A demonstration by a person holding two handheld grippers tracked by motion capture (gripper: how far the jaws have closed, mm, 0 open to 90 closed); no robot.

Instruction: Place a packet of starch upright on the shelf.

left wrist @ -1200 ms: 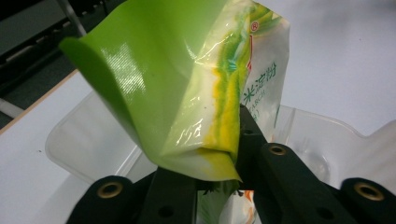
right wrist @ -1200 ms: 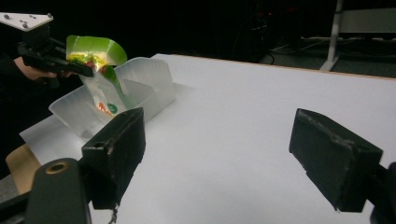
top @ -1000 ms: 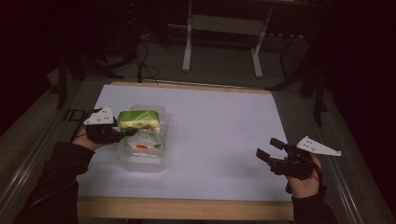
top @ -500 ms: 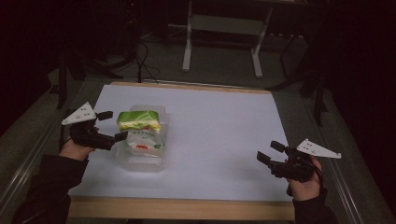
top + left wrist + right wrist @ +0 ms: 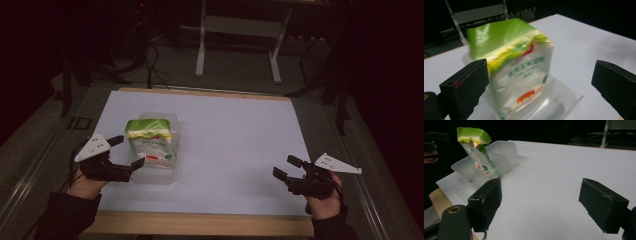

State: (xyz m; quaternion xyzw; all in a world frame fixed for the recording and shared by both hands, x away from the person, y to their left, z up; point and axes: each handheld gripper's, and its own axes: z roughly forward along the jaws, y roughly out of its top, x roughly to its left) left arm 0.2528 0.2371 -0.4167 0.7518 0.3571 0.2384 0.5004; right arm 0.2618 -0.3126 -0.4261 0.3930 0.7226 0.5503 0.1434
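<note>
— Snack pouch (image 5: 149, 144): where is it?
— Standing tilted in the clear plastic tub (image 5: 165, 175) at the left of the white table (image 5: 240, 140); green top, white front.
— Surroundings?
— Dark room, a metal stand (image 5: 237, 35) behind the table.
— Grippers?
— Left gripper (image 5: 125, 152) just beside the tub, jaws just opened wide, released, gripping nothing. Right gripper (image 5: 284, 167) well apart, spread, empty.

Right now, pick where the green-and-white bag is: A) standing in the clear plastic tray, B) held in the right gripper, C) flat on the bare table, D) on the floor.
A: the bag stands upright in the clear tray, with the open left gripper beside it and not gripping it.
</note>
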